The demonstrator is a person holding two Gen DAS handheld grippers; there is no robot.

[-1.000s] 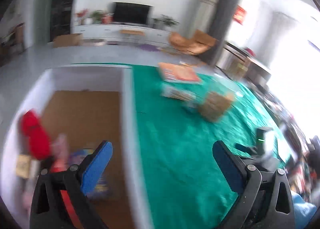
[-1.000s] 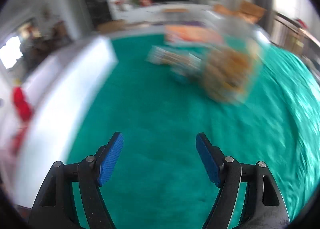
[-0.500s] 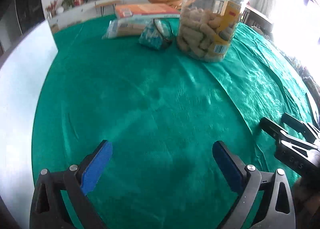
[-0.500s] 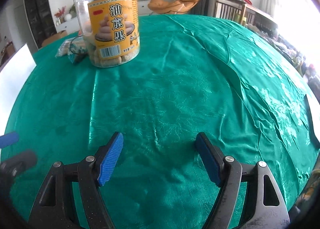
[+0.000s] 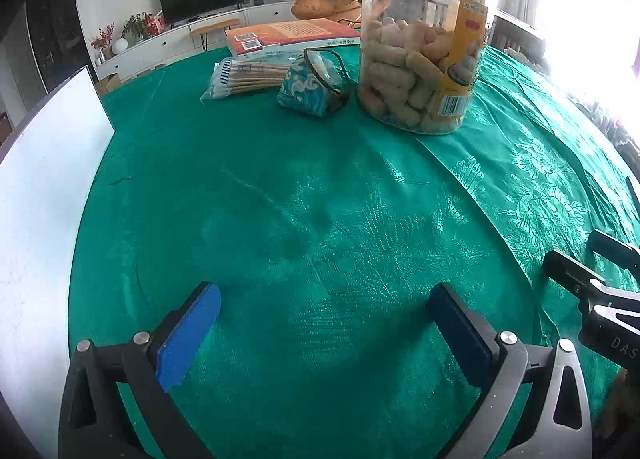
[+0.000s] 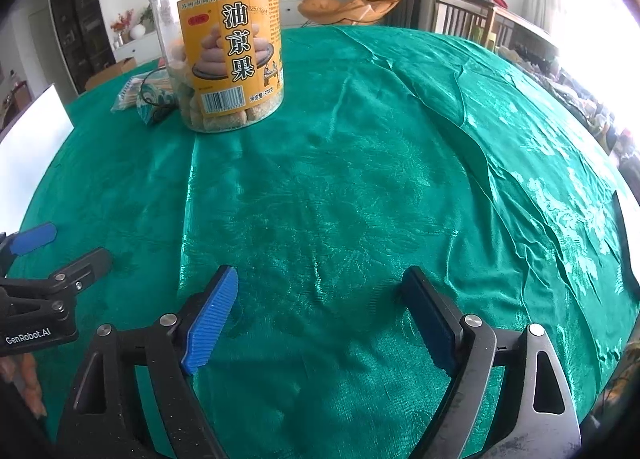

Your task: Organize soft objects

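Observation:
A small teal patterned fabric pouch (image 5: 310,89) with a dark strap lies at the far side of the green tablecloth (image 5: 320,219), next to a clear snack jar (image 5: 424,43). In the right wrist view the pouch (image 6: 154,101) peeks out left of the jar (image 6: 224,47). My left gripper (image 5: 324,333) is open and empty, low over the cloth. My right gripper (image 6: 320,319) is open and empty, beside the left one, which shows at the left edge of the right wrist view (image 6: 44,259).
A clear bag of wooden sticks (image 5: 244,77) and an orange book (image 5: 288,35) lie behind the pouch. A white box wall (image 5: 44,187) stands along the table's left side. The cloth has creases on the right (image 6: 480,147).
Both grippers swung from the white box toward the table's middle, then crept a little closer to the jar and pouch. Both stayed open and empty.

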